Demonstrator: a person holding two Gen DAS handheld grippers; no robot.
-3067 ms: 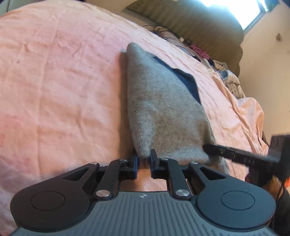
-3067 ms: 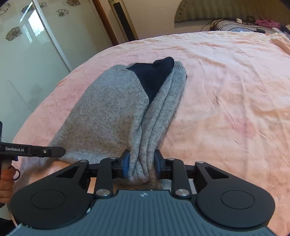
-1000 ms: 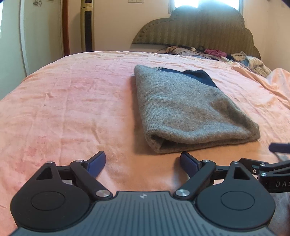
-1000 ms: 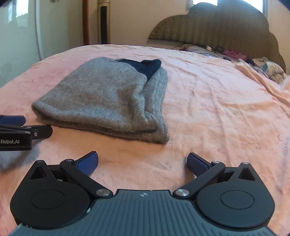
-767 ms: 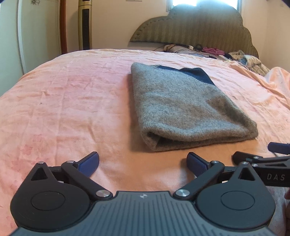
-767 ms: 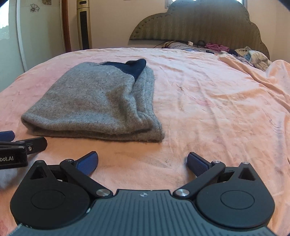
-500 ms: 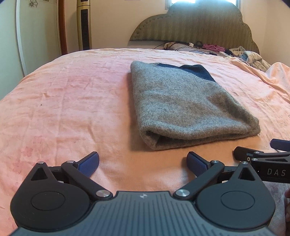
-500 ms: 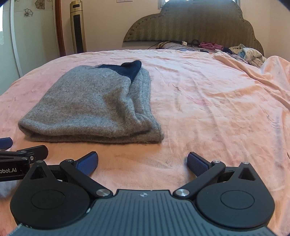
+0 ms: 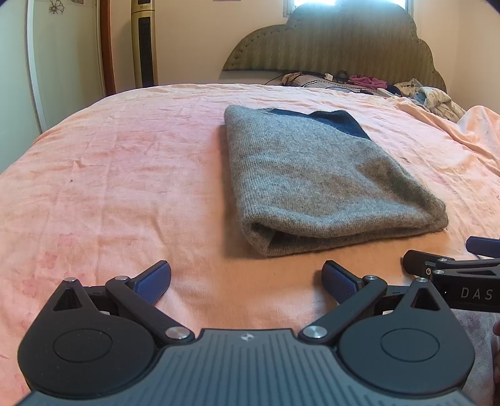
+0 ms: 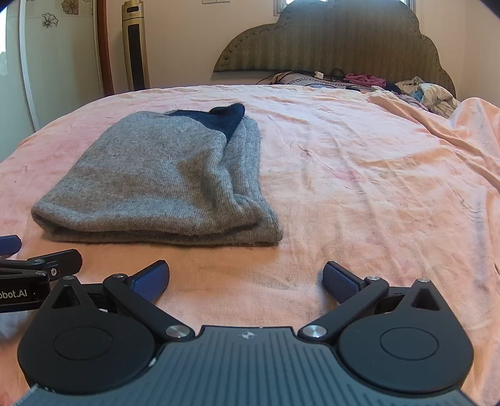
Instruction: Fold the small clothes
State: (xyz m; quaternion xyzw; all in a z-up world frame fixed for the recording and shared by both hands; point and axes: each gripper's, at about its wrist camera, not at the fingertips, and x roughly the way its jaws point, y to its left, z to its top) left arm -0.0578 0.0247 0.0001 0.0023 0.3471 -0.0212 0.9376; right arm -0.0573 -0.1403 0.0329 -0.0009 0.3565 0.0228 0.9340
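We hold our left hand-held gripper and right hand-held gripper side by side, angled downward, jaws spread wide, gripping nothing.

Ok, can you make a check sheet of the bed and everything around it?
Surface: pink bedsheet, wrinkled, faintly stained.
Job's things: grey sweater folded flat, a navy part showing at its far end.
Clutter: heap of clothes by the headboard.
Grippers: left gripper and right gripper both have fingers wide open, nothing between them, short of the sweater.
Cables: dark cords near the pillows.
Surroundings: tower fan by the wall; sliding door with flower decals.
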